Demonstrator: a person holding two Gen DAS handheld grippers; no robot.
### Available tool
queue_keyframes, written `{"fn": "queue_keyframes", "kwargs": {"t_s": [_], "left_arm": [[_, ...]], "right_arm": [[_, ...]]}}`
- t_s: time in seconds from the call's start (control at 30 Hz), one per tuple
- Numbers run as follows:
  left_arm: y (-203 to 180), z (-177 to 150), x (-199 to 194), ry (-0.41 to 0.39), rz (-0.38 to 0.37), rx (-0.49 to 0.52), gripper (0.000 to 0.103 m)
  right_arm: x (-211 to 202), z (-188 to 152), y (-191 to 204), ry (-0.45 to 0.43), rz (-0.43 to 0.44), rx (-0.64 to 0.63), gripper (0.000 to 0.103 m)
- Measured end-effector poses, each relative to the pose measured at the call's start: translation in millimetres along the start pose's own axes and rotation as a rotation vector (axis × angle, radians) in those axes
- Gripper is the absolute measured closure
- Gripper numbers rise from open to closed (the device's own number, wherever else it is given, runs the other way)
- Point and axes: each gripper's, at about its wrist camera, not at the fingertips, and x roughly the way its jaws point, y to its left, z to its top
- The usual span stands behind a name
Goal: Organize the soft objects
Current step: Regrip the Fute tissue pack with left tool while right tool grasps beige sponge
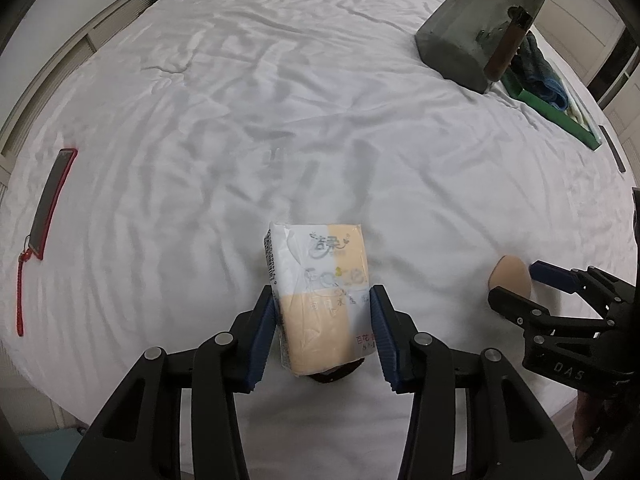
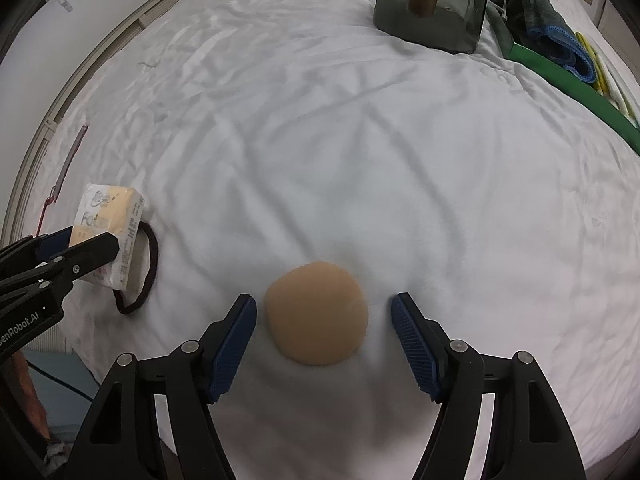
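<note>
Left hand-held gripper [image 1: 323, 322] clamped on the tissue pack [image 1: 320, 292] at lower centre, black hair band [image 2: 140, 272] beneath it, right hand-held gripper [image 2: 324, 330] spread wide around the beige sponge [image 2: 316, 312] without touching, white bed sheet [image 2: 360, 140], green tray [image 2: 560, 80] upper right.

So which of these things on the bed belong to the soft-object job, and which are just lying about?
Part of the job:
tissue pack, gripped by the left tool
beige sponge puff, between the open fingers of the right tool
black hair band
green tray holding a folded blue-edged cloth

Lying about:
red-cased phone
dark container
</note>
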Motion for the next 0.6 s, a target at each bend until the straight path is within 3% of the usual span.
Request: {"fn": "queue_keyframes", "kwargs": {"t_s": [0.6], "left_arm": [[-2,-14,12,0.047,-0.078,-0.042,0.063]], "right_arm": [[12,2,10,0.026,0.016,-0.03,0.033]]}}
